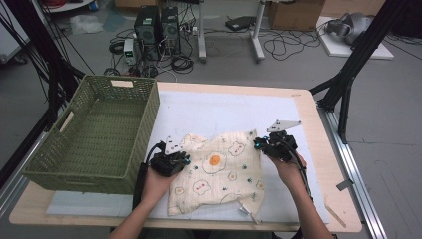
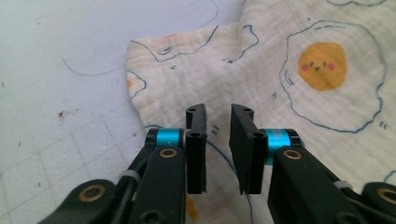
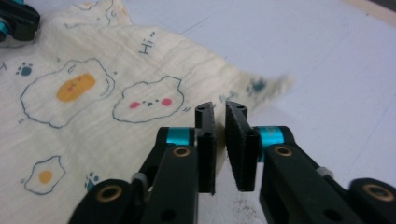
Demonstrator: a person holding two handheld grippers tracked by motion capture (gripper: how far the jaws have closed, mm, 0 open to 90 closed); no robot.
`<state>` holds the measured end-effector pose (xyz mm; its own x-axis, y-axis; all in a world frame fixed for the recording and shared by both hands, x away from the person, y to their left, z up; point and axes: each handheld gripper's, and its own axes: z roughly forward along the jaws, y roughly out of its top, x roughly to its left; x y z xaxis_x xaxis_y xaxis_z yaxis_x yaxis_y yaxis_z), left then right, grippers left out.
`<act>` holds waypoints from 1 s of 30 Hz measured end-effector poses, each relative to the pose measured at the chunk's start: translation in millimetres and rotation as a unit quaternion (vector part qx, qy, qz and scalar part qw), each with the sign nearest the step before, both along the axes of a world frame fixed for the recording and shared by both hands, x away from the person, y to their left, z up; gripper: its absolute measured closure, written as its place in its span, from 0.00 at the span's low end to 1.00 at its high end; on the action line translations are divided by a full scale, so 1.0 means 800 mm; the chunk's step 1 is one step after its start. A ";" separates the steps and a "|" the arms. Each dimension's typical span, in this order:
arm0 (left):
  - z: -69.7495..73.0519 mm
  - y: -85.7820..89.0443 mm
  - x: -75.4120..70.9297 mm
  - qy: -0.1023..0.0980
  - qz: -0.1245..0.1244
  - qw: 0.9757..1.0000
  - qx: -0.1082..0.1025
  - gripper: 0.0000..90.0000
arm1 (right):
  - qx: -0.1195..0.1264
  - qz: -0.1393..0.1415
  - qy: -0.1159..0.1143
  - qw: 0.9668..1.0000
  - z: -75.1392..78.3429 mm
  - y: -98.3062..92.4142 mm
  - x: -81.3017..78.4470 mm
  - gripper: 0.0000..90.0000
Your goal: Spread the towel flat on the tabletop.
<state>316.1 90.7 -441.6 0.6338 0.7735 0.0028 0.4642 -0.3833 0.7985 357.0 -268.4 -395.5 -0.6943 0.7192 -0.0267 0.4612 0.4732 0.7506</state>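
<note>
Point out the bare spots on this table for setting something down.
Free: the white mat behind the cream egg-print cloth, between the green woven basket and the table's right edge; also the strip right of the right gripper. Crowded: the front middle, with cloth, left gripper and hands.

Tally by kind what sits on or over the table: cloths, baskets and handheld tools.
Cloths: 1, the egg-print cloth
Baskets: 1, the green basket
Tools: 2, the left tool and the right tool
Total: 4
</note>
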 end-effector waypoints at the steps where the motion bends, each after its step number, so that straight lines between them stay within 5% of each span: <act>1: 0.001 0.000 -0.001 -0.002 -0.002 1.000 0.002 0.81 | 0.000 0.003 0.003 1.000 -0.004 0.000 -0.003 0.83; 5: 0.005 0.002 -0.010 -0.007 -0.011 1.000 -0.001 0.76 | 0.000 0.034 0.018 0.999 -0.017 0.002 -0.021 0.79; 11: -0.003 0.002 -0.015 0.012 -0.021 1.000 0.015 0.69 | 0.040 0.090 0.057 0.994 -0.039 -0.002 -0.053 0.66; 12: -0.007 0.001 -0.014 0.017 -0.024 0.999 0.017 0.71 | 0.032 0.092 0.060 0.993 -0.044 -0.001 -0.056 0.65; 15: -0.008 -0.002 -0.014 0.011 -0.029 0.999 0.013 0.87 | 0.018 0.092 0.067 0.993 -0.059 0.003 -0.058 0.70; 18: -0.006 -0.011 -0.009 0.003 -0.031 0.999 0.031 0.98 | 0.011 0.093 0.066 0.993 -0.057 0.000 -0.055 0.95; 20: -0.008 -0.013 -0.004 -0.011 -0.017 0.999 0.033 0.99 | 0.012 0.100 0.074 0.992 -0.056 0.000 -0.050 0.98; 22: -0.011 -0.014 0.001 -0.019 0.001 1.000 0.025 0.99 | -0.014 0.096 0.056 0.994 -0.051 0.001 -0.048 0.98; 26: -0.008 -0.020 0.012 -0.039 0.026 0.999 0.026 0.99 | -0.005 0.065 0.046 0.997 -0.045 -0.008 -0.035 0.98; 30: -0.002 -0.029 0.025 -0.038 0.039 0.998 0.030 0.98 | -0.011 0.041 0.051 0.998 -0.051 -0.012 -0.022 0.98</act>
<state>336.3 67.1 -443.0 0.5685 0.8170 0.0964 0.4337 -0.3972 0.8088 339.4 -278.2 -436.3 -0.7512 0.6593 0.0321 0.4929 0.5280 0.6916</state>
